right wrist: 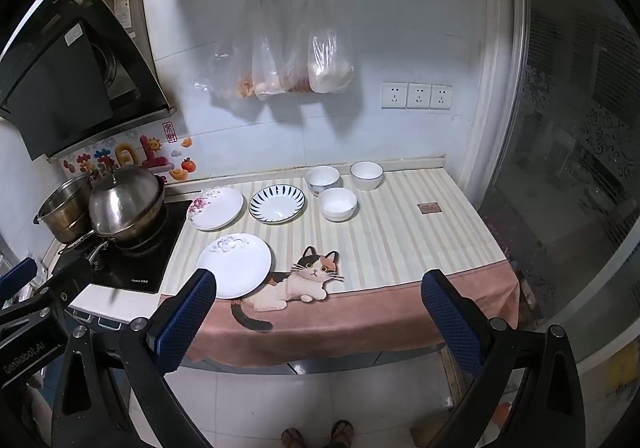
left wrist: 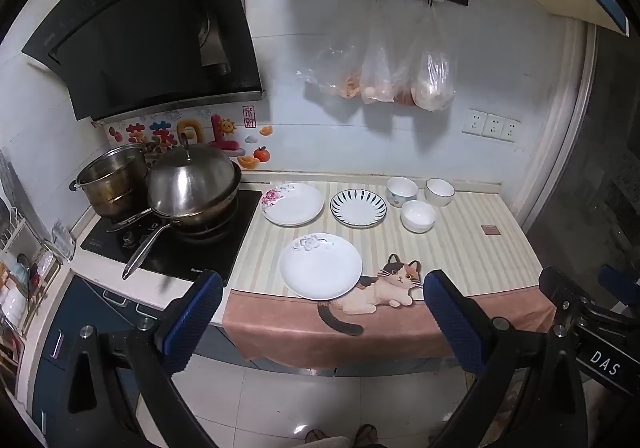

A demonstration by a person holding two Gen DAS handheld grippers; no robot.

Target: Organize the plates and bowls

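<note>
Nearest, our left gripper [left wrist: 322, 288] and right gripper [right wrist: 318, 284]: both held back from the counter, jaws spread wide, nothing between the blue pads [left wrist: 192, 324].

Counter edge: striped cloth [right wrist: 400, 240] with pink border and a cat print [right wrist: 304, 280], hanging over the front.

Near left on the cloth: white plate [left wrist: 320, 266], grey flower motif at its far rim, its right edge just overlapping the cat print.

Farther, left to right in a row: rose plate [left wrist: 293, 204] beside the hob; striped-rim plate [left wrist: 358, 207] just right of it, apart from it.

Right of those, three bowls in a cluster: plain bowl [left wrist: 418, 216] nearest; patterned bowl [left wrist: 401, 190] behind it on the left; dark-rimmed bowl [left wrist: 439, 191] behind on the right. All upright and unstacked.

Far left: hob [left wrist: 168, 248] carrying a lidded wok [left wrist: 192, 188] and a steel pot [left wrist: 112, 180], hood [left wrist: 148, 28] above.

Far wall: plastic bags [left wrist: 400, 68] hanging from a rail, three sockets [right wrist: 418, 95] to their right.
</note>
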